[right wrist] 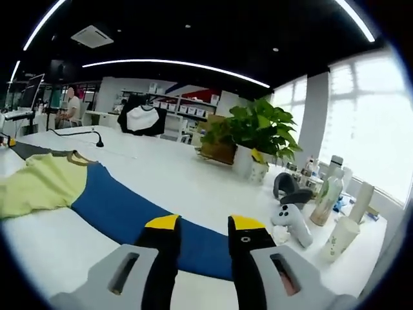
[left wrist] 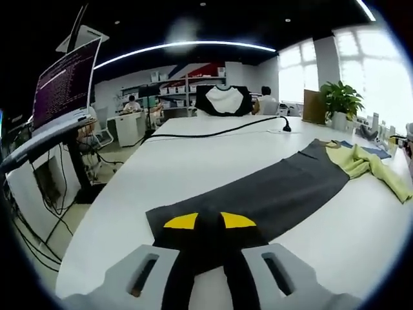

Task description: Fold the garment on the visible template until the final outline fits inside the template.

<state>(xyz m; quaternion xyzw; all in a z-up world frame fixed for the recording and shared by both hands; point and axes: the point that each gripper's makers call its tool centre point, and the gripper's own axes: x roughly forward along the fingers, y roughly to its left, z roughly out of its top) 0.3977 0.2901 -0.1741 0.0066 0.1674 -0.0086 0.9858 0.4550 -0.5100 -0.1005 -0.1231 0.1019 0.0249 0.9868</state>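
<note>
Both tongs, left (left wrist: 210, 223) and right (right wrist: 205, 225), stand apart and empty, poised over the template's ends. Its dark gray half (left wrist: 271, 187) and blue half (right wrist: 129, 213) lie on the white tabletop (left wrist: 193, 155), with the yellow garment (right wrist: 39, 184) crumpled on the seam. Approach low, gripping opposite garment edges. No legible writing.

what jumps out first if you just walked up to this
A long dark grey mat stretches across the white table, with a pale yellow garment crumpled at its far end. In the right gripper view the garment lies partly on a blue mat, near a leafy potted plant.
</note>
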